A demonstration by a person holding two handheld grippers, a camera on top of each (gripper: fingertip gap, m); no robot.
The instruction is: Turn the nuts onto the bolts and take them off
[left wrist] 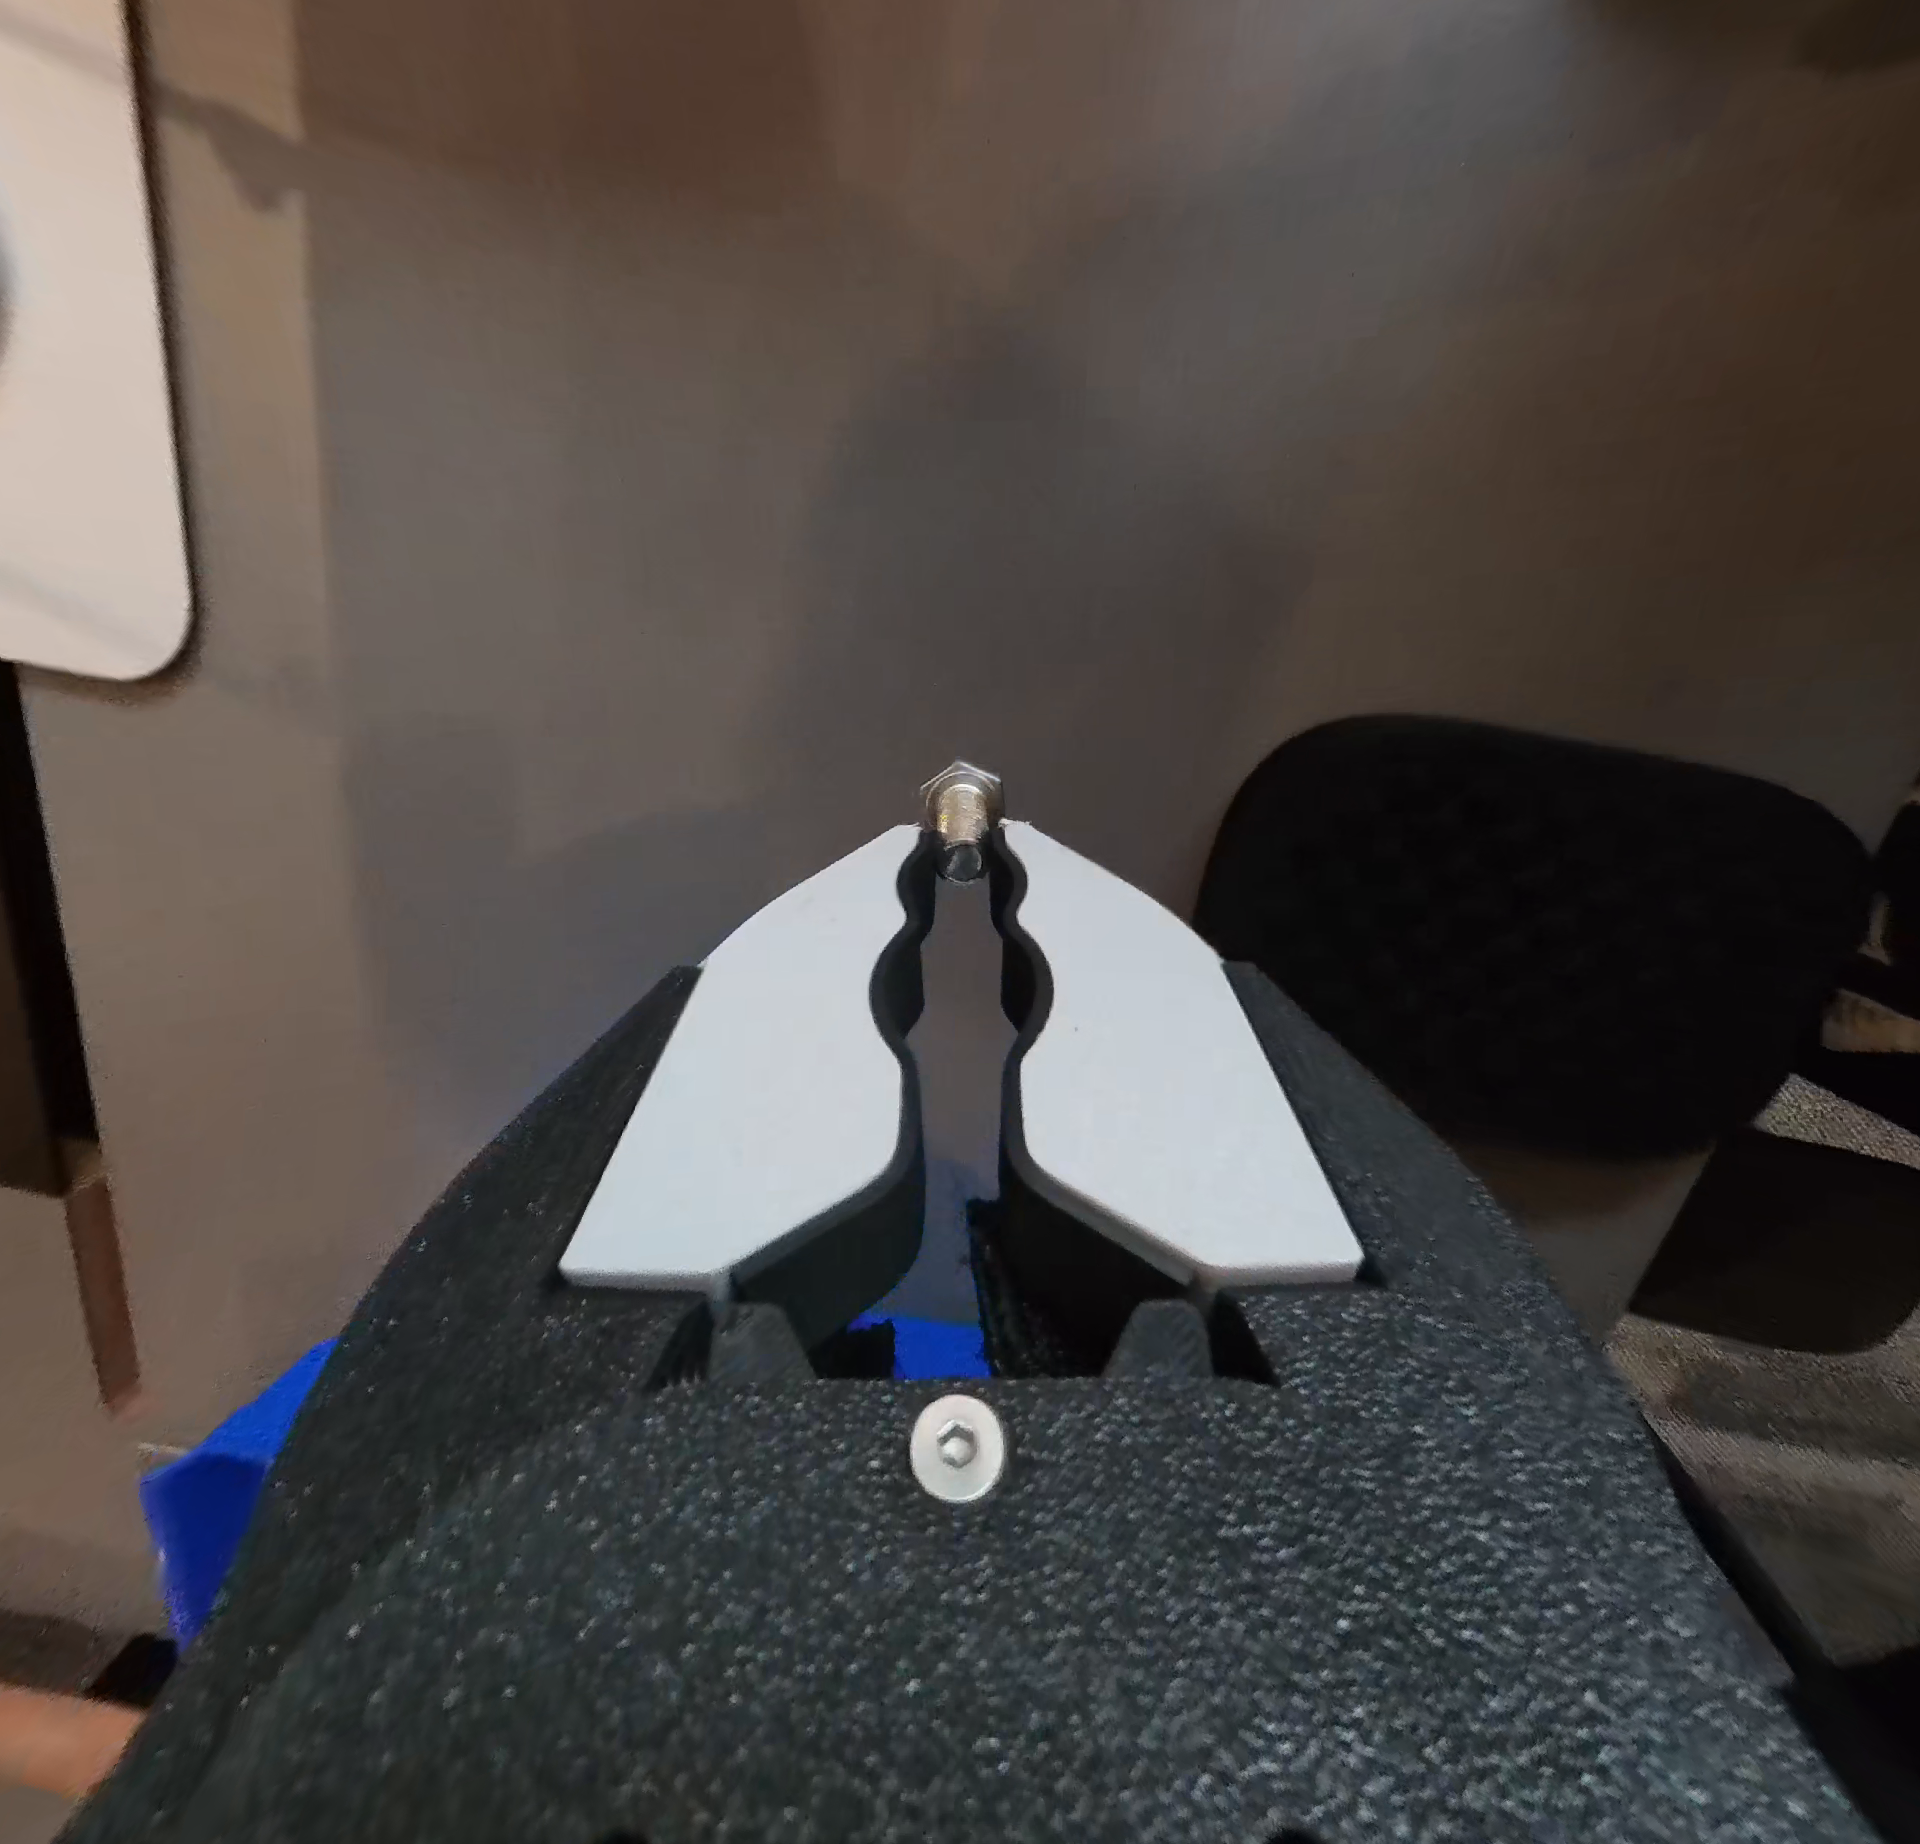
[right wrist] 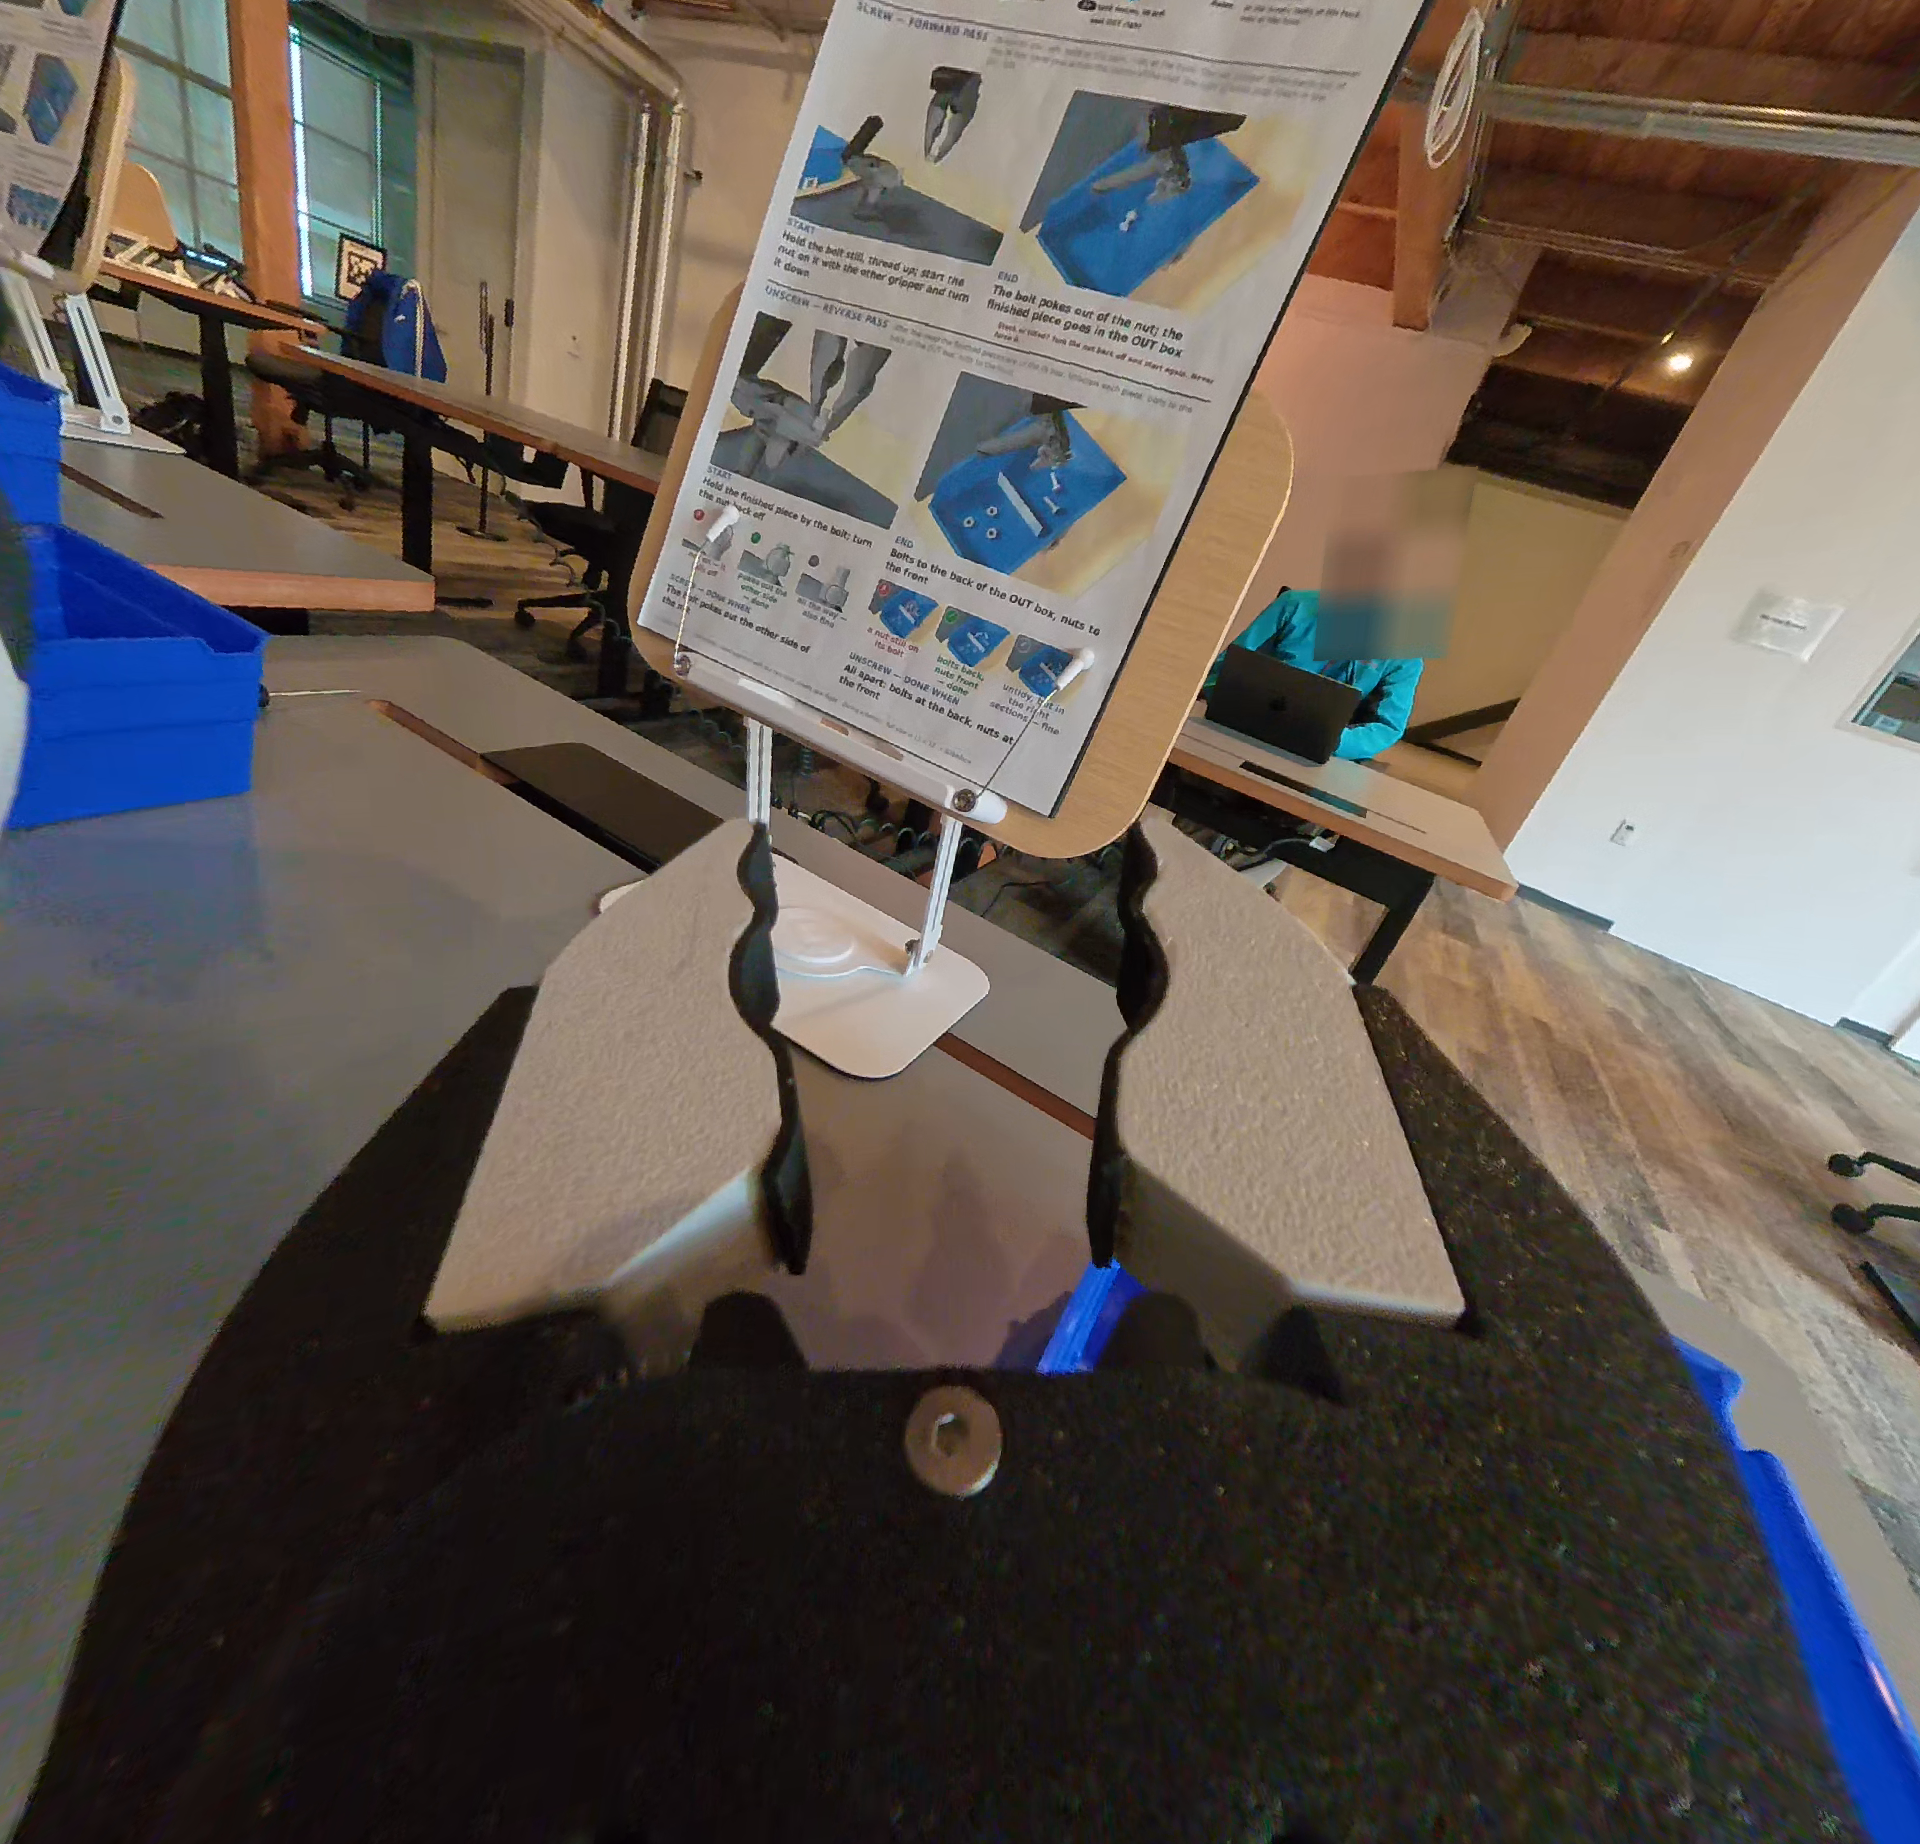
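While the left gripper (left wrist: 961,844) holds the bolt (left wrist: 958,838) pinched at the very tips of its fingers (left wrist: 821,973), the piece points away from the camera, with a hexagonal part, the head or a nut (left wrist: 958,786), at its far end; which of the two cannot be told. The left fingers are closed on the bolt in mid-air in front of a grey wall (left wrist: 935,392), above a black chair (left wrist: 1507,953).

The right gripper (right wrist: 940,859) is empty, its fingers (right wrist: 644,1046) spread wide apart over the grey worktop (right wrist: 260,911), facing an instruction sheet on a stand (right wrist: 987,444). A blue bin (right wrist: 125,714) sits at the left.

For this step:
- Keep the left grip firm and steady; the tip hold is shallow and the bolt may pivot.
- Bring the right gripper square to the bolt axis.
- Close on the flats of the hexagon, then rotate in short turns.
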